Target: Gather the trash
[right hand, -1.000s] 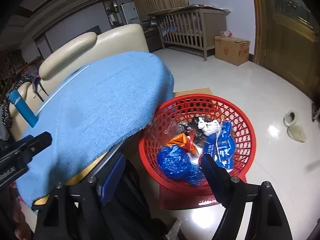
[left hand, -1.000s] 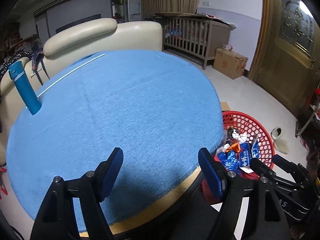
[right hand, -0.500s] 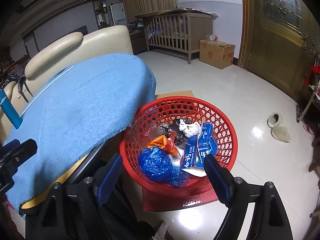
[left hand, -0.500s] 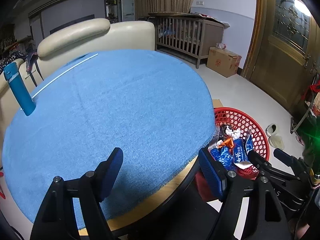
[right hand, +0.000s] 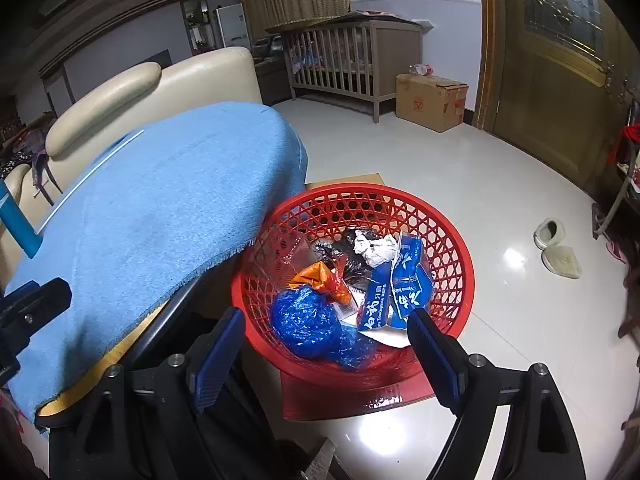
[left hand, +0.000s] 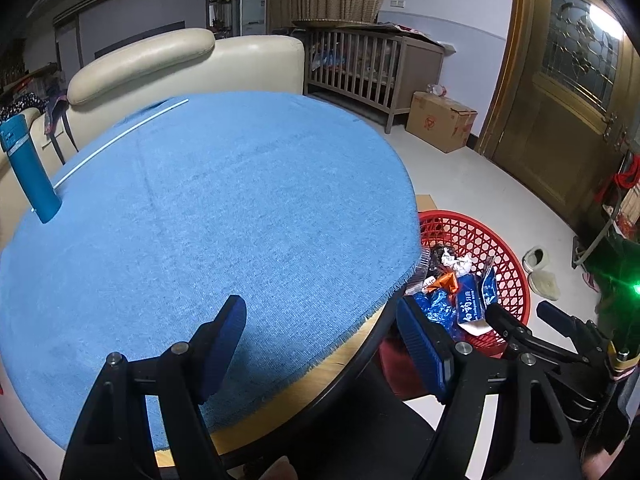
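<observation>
Both tongs are empty: left tongs (left hand: 320,340) gaping over bare table (left hand: 240,200), right tongs (right hand: 324,340) just widened, basket (right hand: 460,248) of trash (right hand: 372,280) at 12 o'clock, nearer them.

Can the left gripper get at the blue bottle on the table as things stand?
Probably yes. The left gripper is open and empty over the near edge of the blue tablecloth, and nothing lies on the cloth between it and the upright blue bottle at the far left. It looks like a long reach across.
</observation>
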